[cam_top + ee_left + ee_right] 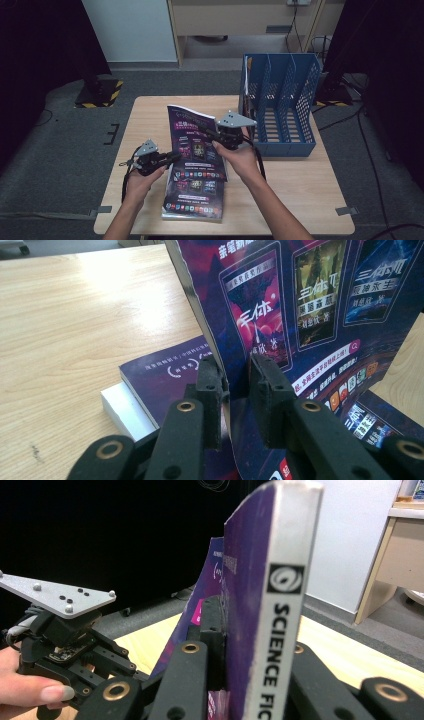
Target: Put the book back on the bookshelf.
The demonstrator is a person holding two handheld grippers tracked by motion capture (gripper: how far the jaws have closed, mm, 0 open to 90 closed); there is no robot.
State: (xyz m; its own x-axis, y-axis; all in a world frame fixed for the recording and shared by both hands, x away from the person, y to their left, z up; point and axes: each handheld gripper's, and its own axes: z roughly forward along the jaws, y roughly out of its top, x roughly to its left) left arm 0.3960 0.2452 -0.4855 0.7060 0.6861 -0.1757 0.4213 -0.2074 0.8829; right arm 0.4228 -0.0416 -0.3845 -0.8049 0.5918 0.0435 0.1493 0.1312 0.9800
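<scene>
A thick purple magazine with rows of book covers on its front is raised off the table, tilted, between my two grippers. My left gripper is shut on its left edge; in the left gripper view the pads pinch the magazine from both sides. My right gripper is shut on its right edge by the spine; in the right gripper view the jaws clamp the white spine printed "SCIENCE FIC". Under it another purple magazine lies flat.
A blue slotted file rack stands at the table's right rear, with something thin in its leftmost slot. The flat magazine rests on a white book. Bare wood lies to the left. The front edge is near my forearms.
</scene>
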